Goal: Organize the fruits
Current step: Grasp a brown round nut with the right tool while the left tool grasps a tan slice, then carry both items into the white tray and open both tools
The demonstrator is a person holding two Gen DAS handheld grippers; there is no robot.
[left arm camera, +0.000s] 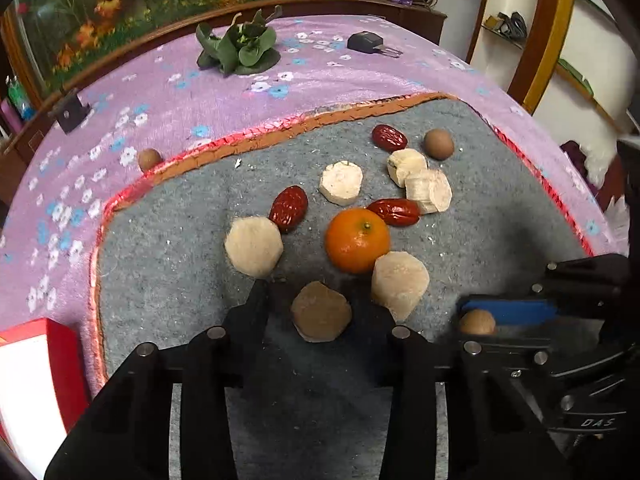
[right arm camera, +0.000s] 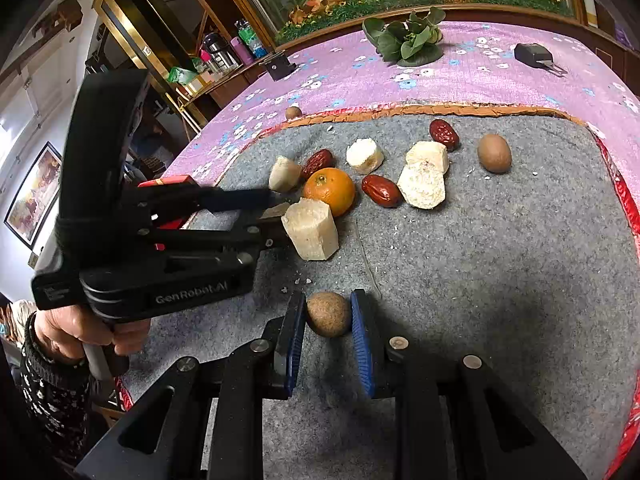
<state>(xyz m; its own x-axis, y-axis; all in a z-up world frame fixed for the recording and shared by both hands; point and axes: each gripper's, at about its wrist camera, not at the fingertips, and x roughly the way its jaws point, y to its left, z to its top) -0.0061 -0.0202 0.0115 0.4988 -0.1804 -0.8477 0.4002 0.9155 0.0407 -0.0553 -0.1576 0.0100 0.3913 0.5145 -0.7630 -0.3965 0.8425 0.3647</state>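
A pale fruit chunk [left arm camera: 321,312], lying in shadow on the grey felt mat [left arm camera: 172,280], sits between the black fingers of my left gripper [left arm camera: 316,294], which is shut on it. In the right wrist view the left gripper [right arm camera: 282,216] comes in from the left with that chunk [right arm camera: 276,210] pinched at its tips. My right gripper [right arm camera: 328,300] is shut on a small brown round fruit [right arm camera: 329,314], blue pads on both sides. The same fruit [left arm camera: 477,322] shows at the right of the left wrist view. A mandarin [left arm camera: 357,240] and another pale chunk [left arm camera: 400,280] lie just beyond.
Red dates [left arm camera: 289,210], more pale chunks [left arm camera: 341,182] and a brown round fruit [left arm camera: 439,144] are scattered on the mat. Another brown fruit [left arm camera: 149,159] rests on the purple flowered cloth. Leafy greens [left arm camera: 240,46] and a black device [left arm camera: 368,43] lie far back; a red-and-white box [left arm camera: 40,380] stands at left.
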